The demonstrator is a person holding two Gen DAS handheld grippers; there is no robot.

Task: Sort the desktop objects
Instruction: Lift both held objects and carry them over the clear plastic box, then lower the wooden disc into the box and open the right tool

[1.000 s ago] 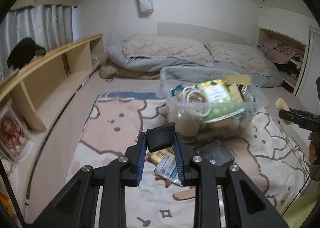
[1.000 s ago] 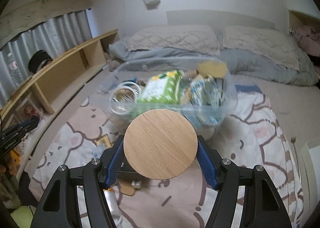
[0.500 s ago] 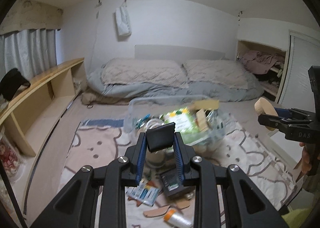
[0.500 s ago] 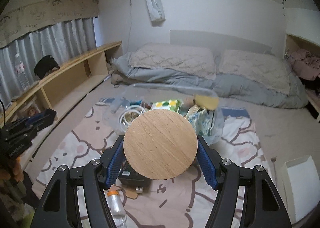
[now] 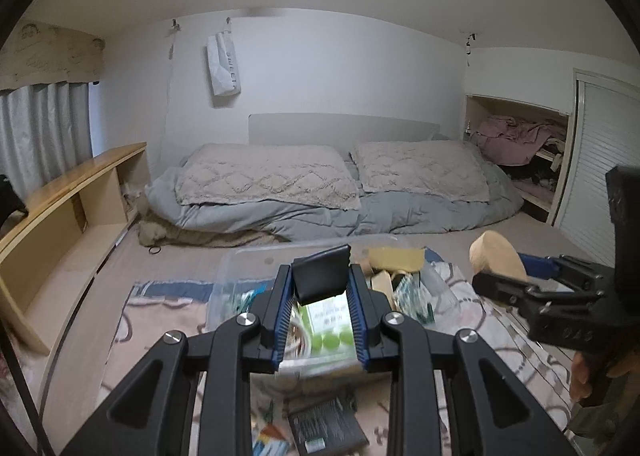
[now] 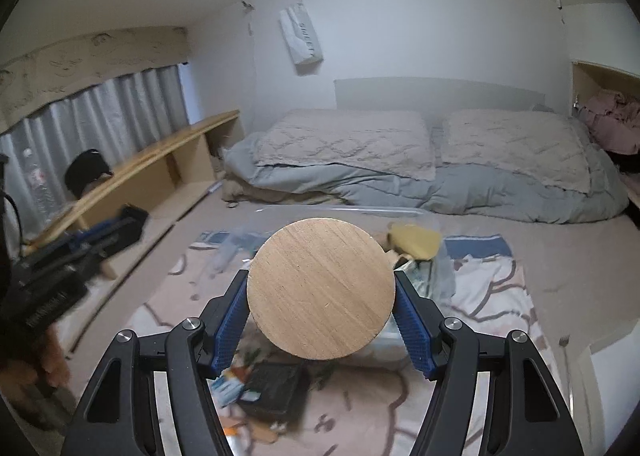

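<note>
My left gripper [image 5: 320, 296] is shut on a small black box [image 5: 322, 273] and holds it high above the clear plastic bin [image 5: 228, 276], which is full of packets and a green box [image 5: 330, 326]. My right gripper [image 6: 320, 308] is shut on a round wooden disc [image 6: 320, 290]; it also shows edge-on at the right of the left wrist view [image 5: 498, 256]. The disc hides most of the bin in the right wrist view. The left gripper appears blurred at the left of the right wrist view [image 6: 80, 244].
A patterned blanket [image 6: 492, 288] covers the floor, with a black flat item [image 6: 272, 388], packets [image 6: 228, 386] and other small things in front of the bin. A bed with grey pillows [image 5: 328, 187] lies behind. A wooden shelf [image 5: 60, 207] runs along the left.
Both grippers have risen and tilted upward with their loads, so the bin sits lower and farther in view and more wall and ceiling show.
</note>
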